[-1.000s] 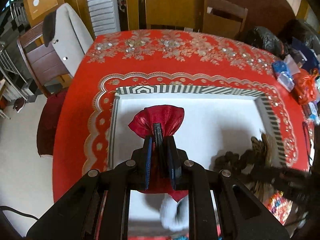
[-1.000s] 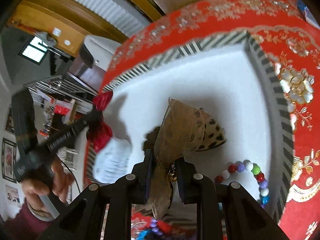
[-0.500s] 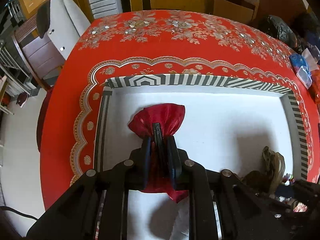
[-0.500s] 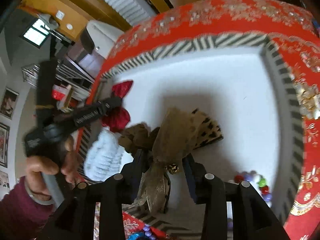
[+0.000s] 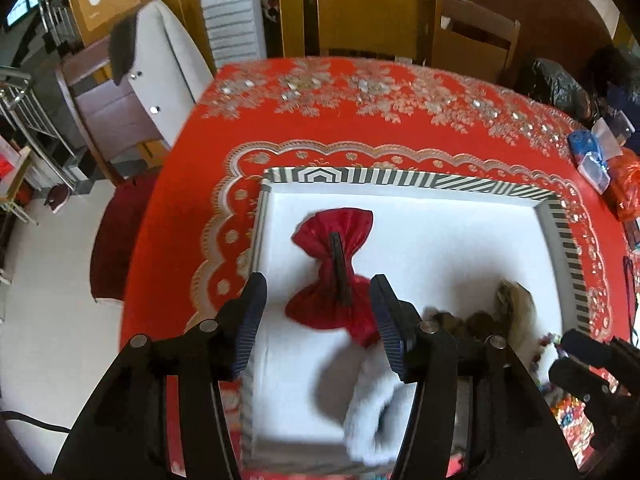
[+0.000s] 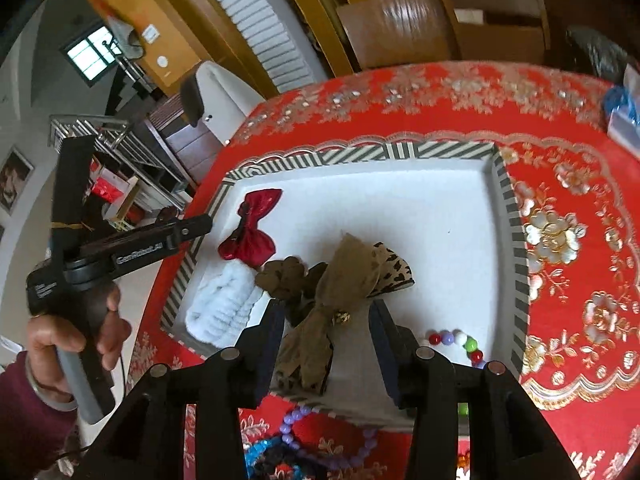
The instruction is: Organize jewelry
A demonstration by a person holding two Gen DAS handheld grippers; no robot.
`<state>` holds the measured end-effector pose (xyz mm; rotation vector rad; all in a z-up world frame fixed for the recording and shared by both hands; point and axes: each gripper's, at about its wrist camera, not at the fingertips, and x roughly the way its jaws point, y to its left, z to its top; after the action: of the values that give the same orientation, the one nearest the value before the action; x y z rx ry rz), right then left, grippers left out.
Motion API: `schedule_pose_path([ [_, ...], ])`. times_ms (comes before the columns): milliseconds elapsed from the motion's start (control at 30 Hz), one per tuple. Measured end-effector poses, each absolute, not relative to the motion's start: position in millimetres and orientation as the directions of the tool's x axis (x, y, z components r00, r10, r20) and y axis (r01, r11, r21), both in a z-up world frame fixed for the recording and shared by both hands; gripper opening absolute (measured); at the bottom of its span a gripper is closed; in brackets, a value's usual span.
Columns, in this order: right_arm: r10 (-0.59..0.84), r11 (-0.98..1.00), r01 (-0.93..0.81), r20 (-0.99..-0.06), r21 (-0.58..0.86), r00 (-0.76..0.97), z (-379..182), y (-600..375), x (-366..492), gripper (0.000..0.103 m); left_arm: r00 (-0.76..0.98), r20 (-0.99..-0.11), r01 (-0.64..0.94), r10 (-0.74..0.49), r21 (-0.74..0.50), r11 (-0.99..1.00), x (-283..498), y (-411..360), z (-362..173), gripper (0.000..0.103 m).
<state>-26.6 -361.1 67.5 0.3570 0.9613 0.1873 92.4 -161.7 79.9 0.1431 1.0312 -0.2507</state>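
- Left wrist view: left gripper [image 5: 318, 312] spread wide, pinching nothing; red bow [image 5: 334, 272] lying flat on the white floor of the tray [image 5: 400, 178], just ahead of the tips, between them.
- Red bow: long axis running away from the left gripper, roughly in line with its fingers; dark clip bar along the middle; near the tray's left wall.
- Right wrist view: right gripper [image 6: 330, 344] also spread, gripping nothing; leopard bow [image 6: 352, 284] resting on the tray floor, knot between the tips, wings fanned away up and right.
- Leopard bow: long axis tilted a little off the right gripper's line; brown flower clip [image 6: 286, 278] touching it on the left.
- White scrunchie [image 6: 222, 306]: just below the red bow, at the tray's near-left corner.
- Bead bracelet [image 6: 460, 342]: on the tray floor, right of the right gripper.
- Purple beads [image 6: 296, 426]: outside the tray, on the red cloth [image 6: 568, 240], nearest the right gripper.
- Judgement: both bows placed and let go; loose beads likely next, a job for the right.
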Motion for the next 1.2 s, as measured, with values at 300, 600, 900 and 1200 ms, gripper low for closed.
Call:
schedule_pose_path([
  [300, 0.303, 0.935, -0.025, -0.761, 0.354, 0.574, 78.7, -351.3, -72.9, 0.042, 0.543, -0.830, 0.241, -0.130, 0.005, 0.971, 26.6, -145.1, 104.6, 0.053],
  [600, 0.304, 0.939, -0.034, -0.783, 0.341, 0.542, 76.6, -352.1, -130.3, 0.042, 0.521, -0.842, 0.181, -0.138, -0.048, 0.982, -26.8, -120.6, 107.3, 0.053],
  [900, 0.327, 0.932, -0.031, -0.804, 0.360, 0.497, 52.9, -342.9, -165.7, 0.042, 0.465, -0.877, 0.119, -0.125, -0.079, 0.990, -69.0, -92.1, 87.6, 0.053],
  [1200, 0.396, 0.905, -0.046, -0.794, 0.424, 0.461, 33.4, -322.8, -150.9, 0.039, 0.402, -0.907, 0.105, -0.128, -0.093, 0.990, -85.9, -86.1, 60.1, 0.053],
])
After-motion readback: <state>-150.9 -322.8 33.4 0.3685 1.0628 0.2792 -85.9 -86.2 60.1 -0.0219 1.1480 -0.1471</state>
